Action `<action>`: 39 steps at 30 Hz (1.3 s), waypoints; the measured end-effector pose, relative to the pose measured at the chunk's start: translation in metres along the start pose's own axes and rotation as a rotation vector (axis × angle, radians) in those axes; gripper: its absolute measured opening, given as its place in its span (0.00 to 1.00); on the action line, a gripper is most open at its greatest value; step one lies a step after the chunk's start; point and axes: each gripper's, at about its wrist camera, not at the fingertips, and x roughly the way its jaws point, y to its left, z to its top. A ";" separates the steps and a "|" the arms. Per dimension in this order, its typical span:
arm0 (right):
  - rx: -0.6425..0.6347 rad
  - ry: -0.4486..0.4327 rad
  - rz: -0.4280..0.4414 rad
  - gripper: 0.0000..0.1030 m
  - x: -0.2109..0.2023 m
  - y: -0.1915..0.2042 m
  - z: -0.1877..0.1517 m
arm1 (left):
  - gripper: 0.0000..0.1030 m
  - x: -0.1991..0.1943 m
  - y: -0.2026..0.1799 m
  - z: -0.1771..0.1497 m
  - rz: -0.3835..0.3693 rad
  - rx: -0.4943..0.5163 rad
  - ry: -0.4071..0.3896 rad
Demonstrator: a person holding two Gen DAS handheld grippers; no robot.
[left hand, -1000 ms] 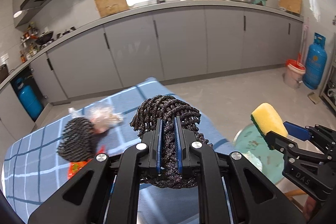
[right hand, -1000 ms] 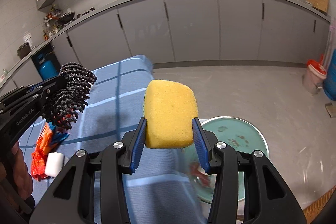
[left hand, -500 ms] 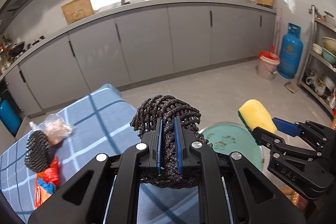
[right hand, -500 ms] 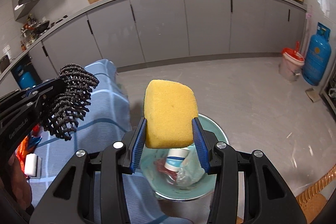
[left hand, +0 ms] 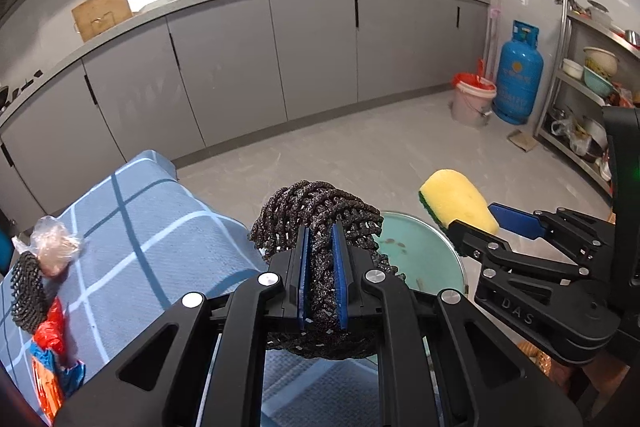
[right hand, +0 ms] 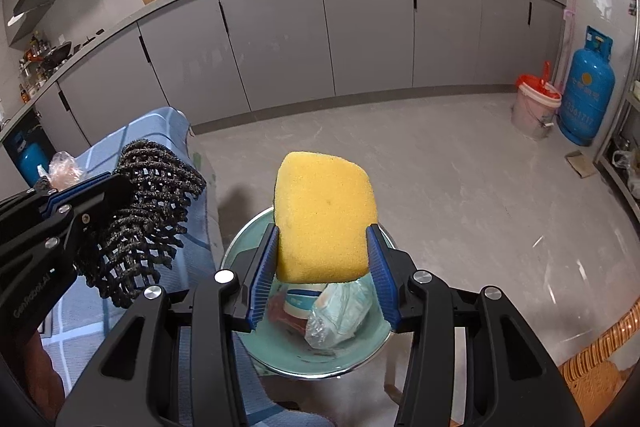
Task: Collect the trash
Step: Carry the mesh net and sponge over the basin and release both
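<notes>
In the left wrist view, the left gripper (left hand: 320,267) has its blue-padded fingers (left hand: 303,279) pressed narrow onto a black foam net sleeve (left hand: 316,215) that bulges above and below them. Below lies the tabletop (left hand: 160,219), covered in a blue checked cloth. At its left edge sit a second black net sleeve (left hand: 26,291), a crumpled clear plastic bag (left hand: 54,247) touching it, and a red and blue snack wrapper (left hand: 50,367). To the right, the right gripper (left hand: 476,223) carries a yellow sponge with a green scouring side (left hand: 456,201) above a round teal basin (left hand: 420,251).

In the right wrist view, the right gripper (right hand: 323,263) clamps the yellow sponge (right hand: 326,219) between its fingers (right hand: 264,267), directly over the teal basin (right hand: 248,239), which stands just beside the tabletop's (right hand: 100,311) edge. Inside the basin lie a white cup with a blue band (right hand: 300,303), a crumpled pale plastic bag (right hand: 340,311) and a red scrap (right hand: 280,307). At left, the left gripper (right hand: 104,191) holds the black net sleeve (right hand: 148,211) over the cloth.
</notes>
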 end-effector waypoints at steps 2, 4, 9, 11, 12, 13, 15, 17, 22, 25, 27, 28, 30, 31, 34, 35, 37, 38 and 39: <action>0.002 0.008 -0.003 0.44 0.005 -0.002 -0.002 | 0.12 0.007 -0.002 -0.002 -0.004 0.003 0.015; 0.007 0.017 -0.003 0.45 0.010 -0.004 -0.005 | 0.13 0.013 -0.004 -0.004 -0.008 0.006 0.028; 0.023 0.025 0.011 0.49 0.020 -0.010 -0.008 | 0.40 0.020 -0.003 -0.007 -0.015 0.002 0.037; 0.041 0.024 0.008 0.61 0.022 -0.013 -0.009 | 0.58 0.021 0.001 -0.007 -0.008 -0.006 0.032; 0.046 0.022 0.007 0.62 0.023 -0.014 -0.010 | 0.60 0.020 0.002 -0.007 -0.006 -0.009 0.026; 0.045 0.025 0.003 0.63 0.024 -0.014 -0.010 | 0.60 0.020 0.003 -0.007 -0.003 -0.010 0.025; 0.045 0.029 0.004 0.63 0.025 -0.012 -0.010 | 0.63 0.021 0.005 -0.008 -0.004 -0.019 0.031; 0.048 0.029 0.001 0.65 0.025 -0.011 -0.010 | 0.70 0.020 0.009 -0.009 0.001 -0.035 0.032; 0.050 0.025 0.005 0.66 0.021 -0.007 -0.010 | 0.73 0.016 0.017 -0.010 0.033 -0.043 0.027; 0.050 0.020 0.006 0.67 0.018 -0.004 -0.011 | 0.74 0.012 0.024 -0.012 0.069 -0.047 0.027; 0.046 0.016 0.008 0.69 0.015 -0.001 -0.010 | 0.74 0.007 0.029 -0.014 0.080 -0.053 0.022; 0.042 0.012 0.009 0.70 0.013 0.002 -0.011 | 0.74 0.004 0.032 -0.015 0.091 -0.057 0.021; 0.034 0.010 0.016 0.72 0.010 0.008 -0.012 | 0.77 -0.003 0.037 -0.017 0.114 -0.060 0.017; 0.031 0.010 0.022 0.72 0.009 0.011 -0.012 | 0.78 -0.006 0.041 -0.017 0.123 -0.062 0.013; 0.014 0.008 0.040 0.72 0.005 0.026 -0.014 | 0.78 -0.019 0.052 -0.019 0.153 -0.073 -0.001; 0.007 0.008 0.048 0.73 0.003 0.032 -0.015 | 0.78 -0.025 0.056 -0.021 0.165 -0.078 -0.004; -0.011 0.008 0.066 0.73 0.000 0.045 -0.017 | 0.78 -0.034 0.064 -0.025 0.182 -0.085 -0.009; -0.023 0.008 0.074 0.74 -0.001 0.052 -0.019 | 0.79 -0.040 0.068 -0.027 0.196 -0.088 -0.013; -0.030 0.009 0.080 0.74 -0.002 0.057 -0.020 | 0.81 -0.046 0.074 -0.030 0.209 -0.094 -0.014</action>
